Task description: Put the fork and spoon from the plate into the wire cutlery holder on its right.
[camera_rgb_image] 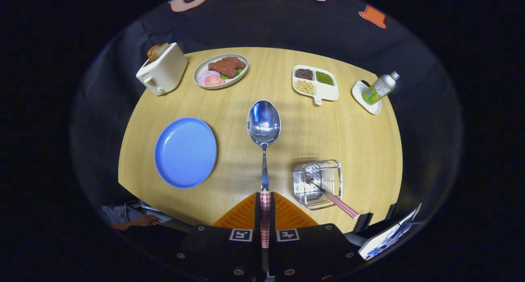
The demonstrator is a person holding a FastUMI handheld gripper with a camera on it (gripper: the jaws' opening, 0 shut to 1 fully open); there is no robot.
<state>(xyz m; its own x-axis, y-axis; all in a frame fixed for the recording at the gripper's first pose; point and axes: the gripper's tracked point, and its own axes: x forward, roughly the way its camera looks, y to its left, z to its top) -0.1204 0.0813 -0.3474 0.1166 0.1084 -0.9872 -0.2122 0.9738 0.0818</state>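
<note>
The gripper (265,216) is clamped on the checked handle of the spoon (263,128), held above the table (352,134) between plate (185,152) and holder (318,183), where the fork (334,198) stands; light, stiff, probably slippery steel, best held by that handle.
</note>
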